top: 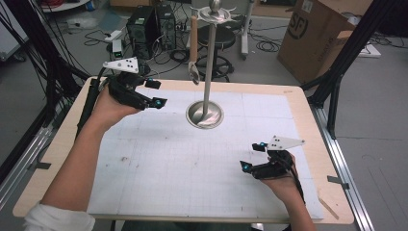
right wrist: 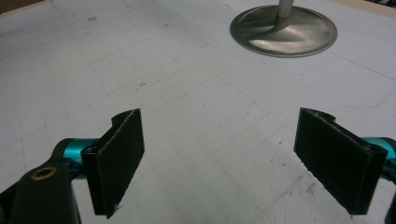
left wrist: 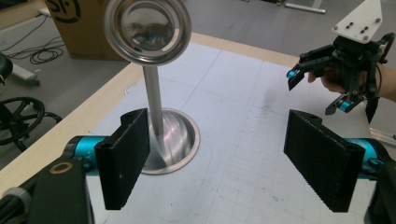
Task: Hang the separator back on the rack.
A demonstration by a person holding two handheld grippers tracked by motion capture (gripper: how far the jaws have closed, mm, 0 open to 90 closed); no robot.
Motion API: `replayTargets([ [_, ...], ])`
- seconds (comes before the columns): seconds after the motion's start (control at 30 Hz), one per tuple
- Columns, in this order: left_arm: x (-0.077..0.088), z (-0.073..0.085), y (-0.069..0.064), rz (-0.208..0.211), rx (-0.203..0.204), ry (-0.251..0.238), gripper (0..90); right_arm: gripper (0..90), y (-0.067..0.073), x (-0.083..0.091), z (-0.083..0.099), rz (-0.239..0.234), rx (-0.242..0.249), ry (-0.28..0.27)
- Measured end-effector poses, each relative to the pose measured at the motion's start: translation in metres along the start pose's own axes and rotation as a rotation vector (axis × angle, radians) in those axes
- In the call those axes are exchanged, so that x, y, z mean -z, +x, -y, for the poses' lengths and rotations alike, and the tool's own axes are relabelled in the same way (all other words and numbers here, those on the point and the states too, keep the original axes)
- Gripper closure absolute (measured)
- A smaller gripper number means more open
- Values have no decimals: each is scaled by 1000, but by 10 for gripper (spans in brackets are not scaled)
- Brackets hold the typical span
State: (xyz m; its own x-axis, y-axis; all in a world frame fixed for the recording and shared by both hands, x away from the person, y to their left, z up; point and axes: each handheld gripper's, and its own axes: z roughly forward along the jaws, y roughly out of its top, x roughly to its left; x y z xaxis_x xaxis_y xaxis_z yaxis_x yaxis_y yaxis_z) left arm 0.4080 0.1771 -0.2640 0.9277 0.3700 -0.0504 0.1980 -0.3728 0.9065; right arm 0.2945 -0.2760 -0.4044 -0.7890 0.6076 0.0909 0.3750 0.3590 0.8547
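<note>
Tongs: left tongs [top: 155, 93] released, empty, near polished steel utensil stand [top: 205, 114] | right tongs [top: 253, 156] released, parked apart | wooden-handled utensil [top: 193, 45] hangs from stand | table [top: 298, 110]

A light wooden table [top: 308, 103] with a white gridded mat [top: 183, 168] stood on a grey floor [top: 380, 96]. Beyond lay a brown cardboard box [top: 317, 33], black computer towers [top: 144, 29] and tangled black cables [top: 264, 43].

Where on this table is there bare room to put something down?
Most of the white mat is free: the wide stretch between the left gripper and the right gripper, in front of the metal stand. It is tighter around the stand's base and the utensil hanging from it.
</note>
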Motion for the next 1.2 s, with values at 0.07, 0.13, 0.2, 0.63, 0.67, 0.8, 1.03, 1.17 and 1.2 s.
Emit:
replayTargets([
  [0.07, 1, 5, -2, -2, -1, 12, 219, 150, 0, -1, 0, -1, 2, 1],
  [0.13, 2, 11, -3, 1, 2, 17, 205, 150, 1, -2, -1, -1, 3, 4],
  [0.2, 3, 15, -5, 7, 7, 18, 201, 150, 1, -2, -1, -3, 6, 4],
  [0.63, 13, 37, -20, 43, 6, -11, 159, 150, 2, -4, -2, -3, 5, 10],
  [0.67, 13, 39, -20, 42, 6, -10, 159, 150, 2, -4, -2, -3, 4, 10],
  [0.8, 13, 50, -20, 23, 21, -7, 152, 150, 2, -4, -2, 1, 6, 9],
  [1.03, 13, 78, -25, -2, 52, -29, 147, 150, 1, -4, -1, 1, -1, 10],
  [1.17, 14, 91, -27, -18, 62, -22, 146, 150, 2, -5, -1, 0, -1, 14],
  [1.2, 15, 93, -28, -22, 63, -25, 146, 150, 2, -5, -1, 1, -1, 14],
])
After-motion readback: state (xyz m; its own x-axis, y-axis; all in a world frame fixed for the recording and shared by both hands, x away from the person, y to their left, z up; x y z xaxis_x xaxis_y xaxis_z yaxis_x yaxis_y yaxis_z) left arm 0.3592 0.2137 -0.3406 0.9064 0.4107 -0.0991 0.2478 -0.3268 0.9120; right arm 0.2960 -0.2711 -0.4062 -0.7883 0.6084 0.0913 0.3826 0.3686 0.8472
